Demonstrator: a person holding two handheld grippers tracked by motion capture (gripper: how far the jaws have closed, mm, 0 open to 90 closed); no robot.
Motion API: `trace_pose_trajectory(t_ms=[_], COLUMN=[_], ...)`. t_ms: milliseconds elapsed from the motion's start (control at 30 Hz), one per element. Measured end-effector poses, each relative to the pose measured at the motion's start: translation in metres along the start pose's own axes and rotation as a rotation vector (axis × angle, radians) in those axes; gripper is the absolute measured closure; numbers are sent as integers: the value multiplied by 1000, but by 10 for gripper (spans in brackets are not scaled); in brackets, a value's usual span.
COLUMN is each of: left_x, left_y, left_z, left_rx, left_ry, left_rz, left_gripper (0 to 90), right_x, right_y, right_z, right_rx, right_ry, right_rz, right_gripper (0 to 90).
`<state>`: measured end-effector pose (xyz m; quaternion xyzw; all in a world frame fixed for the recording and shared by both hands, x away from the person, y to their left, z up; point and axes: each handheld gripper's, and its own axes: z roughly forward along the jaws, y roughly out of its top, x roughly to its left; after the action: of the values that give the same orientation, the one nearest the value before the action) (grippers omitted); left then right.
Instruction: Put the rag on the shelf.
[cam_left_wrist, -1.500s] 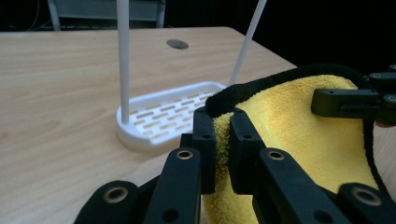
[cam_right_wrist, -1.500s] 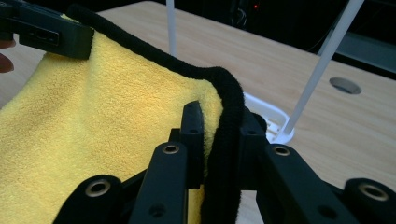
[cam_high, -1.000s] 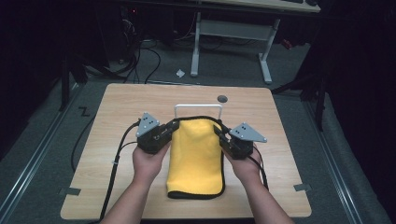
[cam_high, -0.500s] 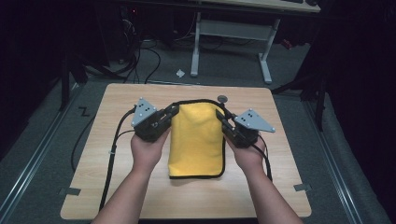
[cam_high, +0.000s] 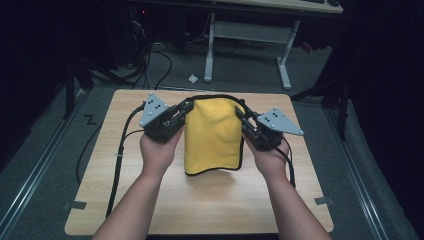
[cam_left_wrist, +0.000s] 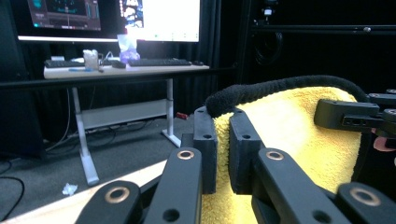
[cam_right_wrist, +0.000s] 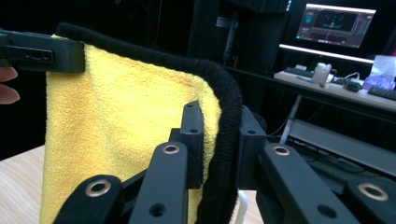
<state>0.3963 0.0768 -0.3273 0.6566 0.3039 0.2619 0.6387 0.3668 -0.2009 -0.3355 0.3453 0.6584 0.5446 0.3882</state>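
The yellow towel (cam_high: 214, 135) with its black edging hangs between the two sets of fingers, its top hem stretched across from one to the other and its lower edge seemingly just clear of the bench (cam_high: 200, 200). The left gripper (cam_left_wrist: 223, 135) has its fingers (cam_left_wrist: 205, 140) nearly closed, pinching the top corner of the towel where the black hem (cam_left_wrist: 280, 86) begins. The right gripper (cam_right_wrist: 219, 135) stands a little wider because the thick hem is bunched between its fingers (cam_right_wrist: 192, 135), which press on it from both sides. In the high view the left gripper (cam_high: 182, 111) and right gripper (cam_high: 243, 117) sit at about the same height, each at a top corner.

To do this lift well, I judge that both hands should travel at the same pace, so the hem stays level and taut without the corners being pulled out of the fingers. The right grip looks the weaker, being mostly on the rolled edging; a slow, even motion would reduce the chance of slipping. Behind the fingers, a desk (cam_left_wrist: 121, 70) with monitors stands well apart.
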Motion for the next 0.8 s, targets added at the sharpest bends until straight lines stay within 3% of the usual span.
trace_pose_trajectory(t_ms=[233, 433, 800], left_x=[2, 11, 30], left_y=[13, 21, 36], left_z=[3, 11, 40], left_rx=[1, -4, 19], left_ry=[7, -1, 8], left_rz=[33, 74, 71], left_gripper=[834, 833, 831], right_x=[-4, -10, -32], right_y=[12, 22, 35], right_z=[1, 10, 38], right_rx=[-20, -11, -13], right_ry=[-9, -16, -40], right_rz=[-9, -2, 28], right_gripper=[783, 783, 783])
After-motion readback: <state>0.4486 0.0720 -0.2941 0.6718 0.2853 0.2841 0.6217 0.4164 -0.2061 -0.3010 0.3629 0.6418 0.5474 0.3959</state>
